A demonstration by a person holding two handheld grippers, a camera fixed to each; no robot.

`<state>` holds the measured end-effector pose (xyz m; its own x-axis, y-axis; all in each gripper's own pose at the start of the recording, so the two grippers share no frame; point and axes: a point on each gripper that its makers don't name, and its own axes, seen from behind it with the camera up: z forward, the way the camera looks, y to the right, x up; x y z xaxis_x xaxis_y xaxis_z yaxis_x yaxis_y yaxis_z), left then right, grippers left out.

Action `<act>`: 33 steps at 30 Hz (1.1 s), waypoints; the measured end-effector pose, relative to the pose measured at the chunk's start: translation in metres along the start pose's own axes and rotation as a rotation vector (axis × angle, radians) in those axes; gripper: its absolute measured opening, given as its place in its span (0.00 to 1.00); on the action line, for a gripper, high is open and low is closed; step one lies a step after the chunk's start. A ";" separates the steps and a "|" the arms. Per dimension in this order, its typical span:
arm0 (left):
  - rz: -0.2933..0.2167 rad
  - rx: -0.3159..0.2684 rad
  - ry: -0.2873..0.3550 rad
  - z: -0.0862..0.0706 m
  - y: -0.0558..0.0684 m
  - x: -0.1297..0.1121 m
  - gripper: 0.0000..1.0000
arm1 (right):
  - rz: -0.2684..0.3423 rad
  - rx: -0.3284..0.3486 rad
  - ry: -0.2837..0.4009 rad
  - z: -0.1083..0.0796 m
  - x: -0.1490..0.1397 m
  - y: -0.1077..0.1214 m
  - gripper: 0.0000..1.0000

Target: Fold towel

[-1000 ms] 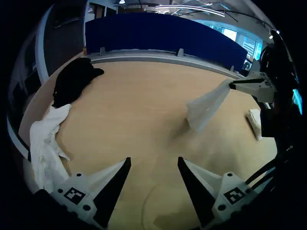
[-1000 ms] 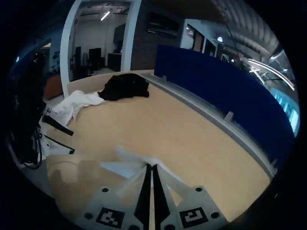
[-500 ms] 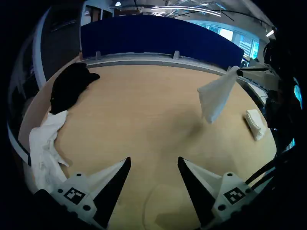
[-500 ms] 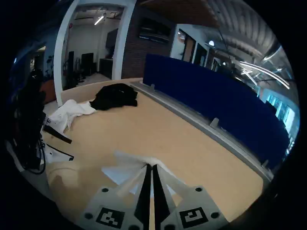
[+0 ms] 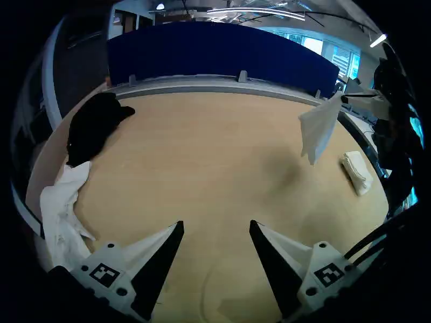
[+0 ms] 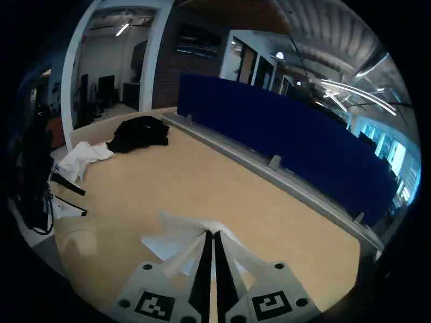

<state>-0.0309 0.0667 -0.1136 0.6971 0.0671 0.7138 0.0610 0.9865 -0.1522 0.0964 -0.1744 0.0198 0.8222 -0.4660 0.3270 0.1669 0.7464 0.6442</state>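
Between the shut fingers of the right gripper, a corner of the white towel is being pinched, its cloth spreading out to both sides of the black fingertips just above the wooden table. In the left gripper view that same towel is hanging from the right gripper's tips, far ahead and to the right of the left gripper. It is drooping in a loose sheet and its lower corner is seeming to float clear of the tabletop. The left gripper is standing released, its two fingers spread wide with only bare table between them, grasping nothing. Below the hanging towel, further to the right of the left gripper's fingers, a second folded white towel is lying flat near the table's edge. Ahead and to the left of the left gripper, a black garment is lying in a heap, and a crumpled white cloth is trailing from it towards the left finger. A blue partition is running along the far side of the table, beyond both grippers. Each finger is carrying a square black-and-white marker pattern near its base; no words are showing on them. A person in dark clothing is standing at the right, behind the right gripper.
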 end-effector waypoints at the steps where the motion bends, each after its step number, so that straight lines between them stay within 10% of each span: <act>1: 0.001 0.000 -0.001 0.000 0.000 0.000 0.90 | 0.006 -0.007 -0.001 -0.003 -0.002 0.006 0.03; 33: 0.061 -0.008 -0.024 0.008 0.003 -0.003 0.90 | 0.027 -0.212 -0.140 -0.078 -0.089 0.160 0.03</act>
<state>-0.0385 0.0705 -0.1111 0.6823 0.1305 0.7193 0.0247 0.9793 -0.2010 0.0924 0.0233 0.0394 0.7466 -0.4951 0.4444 0.2688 0.8355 0.4793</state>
